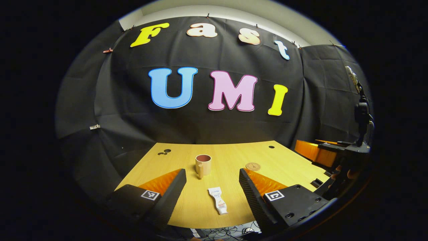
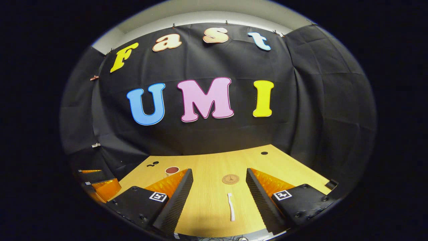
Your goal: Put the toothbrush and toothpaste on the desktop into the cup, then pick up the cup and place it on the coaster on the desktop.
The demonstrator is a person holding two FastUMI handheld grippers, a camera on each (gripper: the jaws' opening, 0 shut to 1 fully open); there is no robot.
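Both grippers, left gripper (image 1: 212, 179) and right gripper (image 2: 219, 179), hang wide open over the desk (image 1: 284, 160), holding nothing. Toothpaste (image 1: 218, 200) lies near the cup (image 1: 203, 164). Toothbrush (image 2: 230, 206) lies just short of the coaster (image 2: 230, 179), well right of that cup.

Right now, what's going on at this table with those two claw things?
A person holds two grippers above a wooden table, both open and empty. The left gripper faces a toothpaste tube lying flat, with the cup standing beyond it. The right gripper faces the toothbrush, lying short of the round coaster. Nothing is in the cup yet.
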